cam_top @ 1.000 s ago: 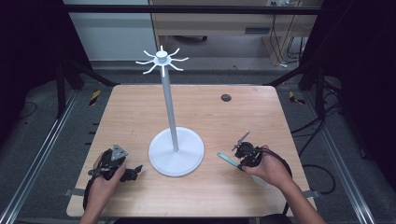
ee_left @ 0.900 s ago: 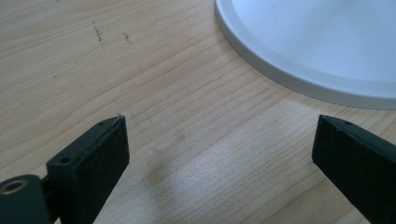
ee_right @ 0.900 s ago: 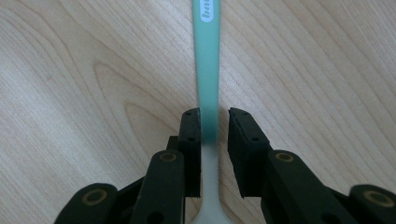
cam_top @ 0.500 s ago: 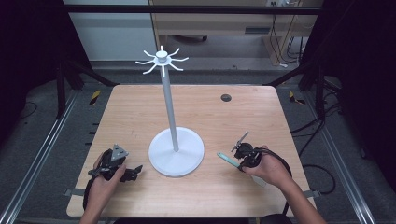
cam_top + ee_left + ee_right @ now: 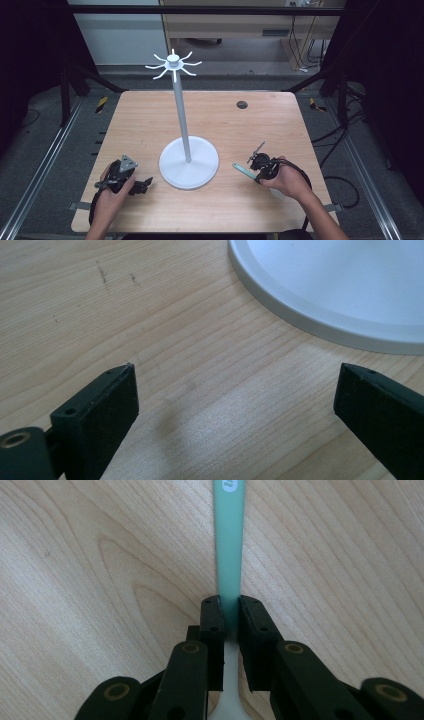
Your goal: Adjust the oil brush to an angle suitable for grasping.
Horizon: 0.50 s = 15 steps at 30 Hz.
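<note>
A white stand [image 5: 200, 170] with a tall pole and a ring of hooks [image 5: 173, 62] on top stands mid-table. To its right a teal-handled utensil [image 5: 243, 171] lies flat on the wood. My right gripper [image 5: 256, 174] is shut on its handle [image 5: 229, 540]; the jaws have just been closing, and both pads now press the handle's sides [image 5: 230, 602]. The utensil's pale end runs back under the gripper. My left gripper [image 5: 141, 186] rests left of the stand's base [image 5: 350, 285], open [image 5: 235, 375] with bare wood between the jaws.
A small dark round spot [image 5: 242, 104] marks the table's far right part. The wooden table [image 5: 140, 125] is bounded by black frame rails, with cables and yellow-black items [image 5: 101, 104] on the floor around it.
</note>
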Each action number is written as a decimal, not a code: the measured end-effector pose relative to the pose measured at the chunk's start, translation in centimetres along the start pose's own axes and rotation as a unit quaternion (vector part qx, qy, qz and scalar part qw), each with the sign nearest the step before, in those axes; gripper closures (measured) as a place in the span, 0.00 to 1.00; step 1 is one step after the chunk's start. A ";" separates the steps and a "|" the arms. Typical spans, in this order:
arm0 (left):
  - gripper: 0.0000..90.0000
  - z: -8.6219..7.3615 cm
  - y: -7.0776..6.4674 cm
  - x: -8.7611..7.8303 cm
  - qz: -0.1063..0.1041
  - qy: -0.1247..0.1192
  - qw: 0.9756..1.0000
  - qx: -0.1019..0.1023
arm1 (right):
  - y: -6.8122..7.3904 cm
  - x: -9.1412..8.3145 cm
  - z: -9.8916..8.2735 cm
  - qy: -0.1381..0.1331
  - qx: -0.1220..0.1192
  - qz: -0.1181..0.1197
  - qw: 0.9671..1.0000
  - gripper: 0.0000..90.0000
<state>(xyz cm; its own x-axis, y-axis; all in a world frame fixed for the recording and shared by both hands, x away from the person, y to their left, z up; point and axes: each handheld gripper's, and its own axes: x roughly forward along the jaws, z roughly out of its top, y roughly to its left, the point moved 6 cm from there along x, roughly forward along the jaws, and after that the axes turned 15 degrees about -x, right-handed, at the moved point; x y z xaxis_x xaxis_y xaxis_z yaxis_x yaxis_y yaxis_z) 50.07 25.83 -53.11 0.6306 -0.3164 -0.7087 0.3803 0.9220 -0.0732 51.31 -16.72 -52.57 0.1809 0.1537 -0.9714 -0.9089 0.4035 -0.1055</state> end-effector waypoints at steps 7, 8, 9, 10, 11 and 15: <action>0.04 0.0 0.1 0.0 0.000 -0.001 1.000 -0.002 | -0.1 -0.2 0.0 -0.007 0.004 0.002 1.000 0.91; 0.04 0.0 0.1 -0.1 0.001 -0.001 1.000 -0.002 | -0.1 -0.4 -0.1 -0.012 0.008 -0.002 1.000 0.91; 0.04 0.0 0.1 0.0 0.001 -0.001 1.000 -0.002 | -0.3 -0.7 -0.1 -0.021 0.012 -0.004 1.000 0.91; 0.04 0.0 0.1 0.0 0.001 0.000 1.000 -0.002 | -0.4 -0.9 -0.1 -0.031 0.017 -0.006 0.999 0.91; 0.04 0.0 0.1 0.0 0.000 0.000 1.000 -0.002 | -0.5 -1.2 -0.1 -0.038 0.021 -0.009 0.999 0.92; 0.04 0.0 0.0 0.0 0.001 0.000 1.000 0.000 | -1.0 -2.5 -0.3 -0.062 0.034 -0.022 0.997 0.92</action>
<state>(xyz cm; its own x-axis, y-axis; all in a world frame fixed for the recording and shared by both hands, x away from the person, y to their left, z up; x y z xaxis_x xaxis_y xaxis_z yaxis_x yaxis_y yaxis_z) 50.06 25.86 -53.10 0.6316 -0.3155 -0.7082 0.3789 0.9225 -0.0730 51.70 -17.76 -50.10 0.2690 0.2437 -0.9318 -0.8719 0.4726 -0.1281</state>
